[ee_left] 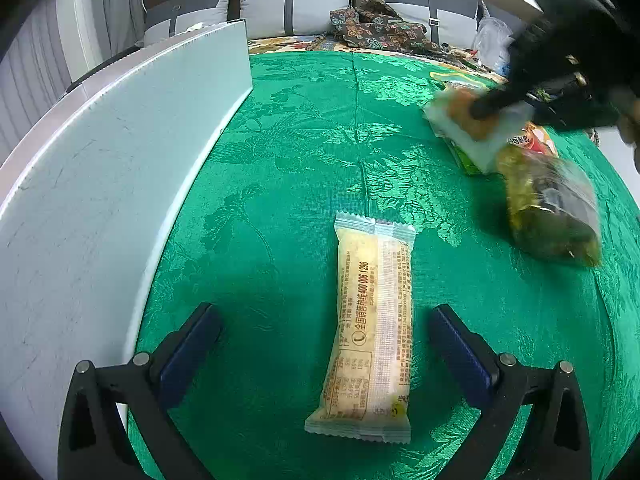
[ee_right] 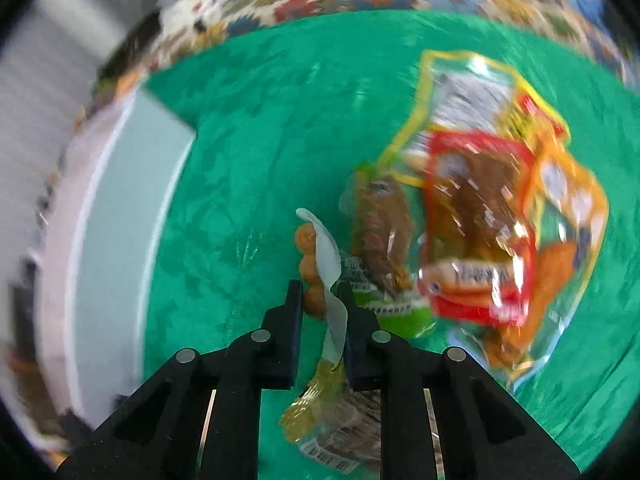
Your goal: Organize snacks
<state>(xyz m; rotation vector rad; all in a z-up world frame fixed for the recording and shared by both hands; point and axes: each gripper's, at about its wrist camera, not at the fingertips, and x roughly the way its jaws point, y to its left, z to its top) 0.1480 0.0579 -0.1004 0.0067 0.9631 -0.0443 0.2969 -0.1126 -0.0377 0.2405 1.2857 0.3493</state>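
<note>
A pale yellow snack bar packet (ee_left: 372, 328) lies lengthwise on the green tablecloth (ee_left: 304, 152). My left gripper (ee_left: 324, 312) is open, one finger on either side of the packet's near half, not touching it. At the far right my right gripper (ee_left: 478, 111) is blurred over a heap of snacks. In the right wrist view the right gripper (ee_right: 320, 286) is shut on the edge of a white-wrapped packet of orange round pieces (ee_right: 330, 256). Beside it lie a green packet (ee_right: 384, 232) and a red packet (ee_right: 480, 220), and a gold packet (ee_right: 332, 412) lies beneath the fingers.
A tall white panel (ee_left: 120, 160) stands along the left side of the cloth, also seen as the white panel (ee_right: 132, 200) in the right wrist view. A dark olive snack bag (ee_left: 552, 208) lies at the right. Sofa cushions (ee_left: 296, 4) and a patterned cloth (ee_left: 380, 28) are behind.
</note>
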